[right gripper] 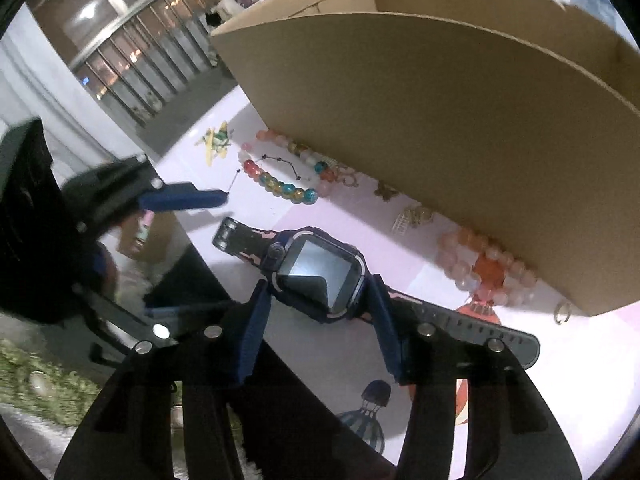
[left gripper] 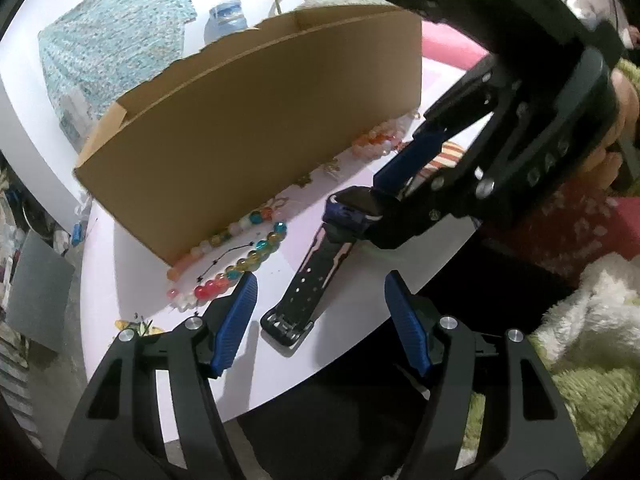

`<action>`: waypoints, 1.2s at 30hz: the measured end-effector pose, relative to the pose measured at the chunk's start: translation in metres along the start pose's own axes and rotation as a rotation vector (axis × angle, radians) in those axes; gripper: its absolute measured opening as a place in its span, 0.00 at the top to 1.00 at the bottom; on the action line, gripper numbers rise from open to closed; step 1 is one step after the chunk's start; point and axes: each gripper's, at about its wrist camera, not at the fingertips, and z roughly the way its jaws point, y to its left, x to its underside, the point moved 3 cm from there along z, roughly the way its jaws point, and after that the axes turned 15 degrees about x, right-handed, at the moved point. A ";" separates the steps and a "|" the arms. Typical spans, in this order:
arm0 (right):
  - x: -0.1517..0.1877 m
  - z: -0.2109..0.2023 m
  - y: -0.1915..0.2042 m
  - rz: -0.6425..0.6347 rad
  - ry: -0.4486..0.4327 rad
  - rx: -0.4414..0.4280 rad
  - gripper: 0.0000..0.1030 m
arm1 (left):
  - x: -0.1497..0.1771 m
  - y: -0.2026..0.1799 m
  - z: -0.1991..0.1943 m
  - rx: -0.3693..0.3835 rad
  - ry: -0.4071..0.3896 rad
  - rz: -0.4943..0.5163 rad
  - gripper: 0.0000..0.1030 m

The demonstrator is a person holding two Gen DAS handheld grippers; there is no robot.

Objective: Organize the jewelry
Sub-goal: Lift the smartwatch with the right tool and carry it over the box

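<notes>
A dark blue smartwatch (right gripper: pixel 320 276) with a black and pink strap lies on the pink table near its front edge. My right gripper (right gripper: pixel 318 294) is shut on the watch's case, one blue pad on each side. In the left wrist view the watch (left gripper: pixel 352 208) is held at its case by the right gripper (left gripper: pixel 380 196). My left gripper (left gripper: pixel 320 292) is open and empty, its pads either side of the strap's buckle end (left gripper: pixel 286 322). A colourful bead bracelet (left gripper: pixel 240 264) and a pink bead bracelet (right gripper: pixel 484 268) lie by the cardboard box (left gripper: pixel 248 128).
The long open cardboard box (right gripper: pixel 440 120) stands along the back of the table. Small gold earrings (right gripper: pixel 412 216) and a ring (right gripper: pixel 562 314) lie against its wall. A yellow hair clip (right gripper: pixel 218 142) lies at the far left. The table edge (left gripper: pixel 320 364) is close below my left gripper.
</notes>
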 end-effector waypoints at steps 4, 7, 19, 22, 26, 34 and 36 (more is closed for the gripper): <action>0.002 -0.002 -0.008 0.051 0.000 -0.058 0.53 | -0.001 0.003 0.008 -0.007 0.025 -0.023 0.55; 0.004 -0.001 -0.010 0.076 -0.009 -0.080 0.53 | -0.004 0.007 0.008 0.002 0.012 -0.051 0.63; 0.020 -0.018 -0.009 0.086 -0.066 0.044 0.53 | 0.004 0.016 0.000 -0.024 0.014 -0.102 0.97; 0.024 -0.021 -0.007 0.054 -0.066 0.111 0.53 | 0.010 0.015 -0.002 -0.024 0.021 -0.096 0.97; 0.020 -0.018 -0.001 -0.012 -0.070 0.179 0.52 | 0.020 0.014 -0.007 -0.061 0.044 -0.078 0.97; 0.012 -0.001 0.031 -0.287 -0.051 0.284 0.53 | 0.027 0.019 -0.011 -0.065 0.023 -0.087 0.97; 0.010 0.001 0.039 -0.323 -0.061 0.296 0.53 | 0.026 0.021 -0.011 -0.061 0.016 -0.091 0.97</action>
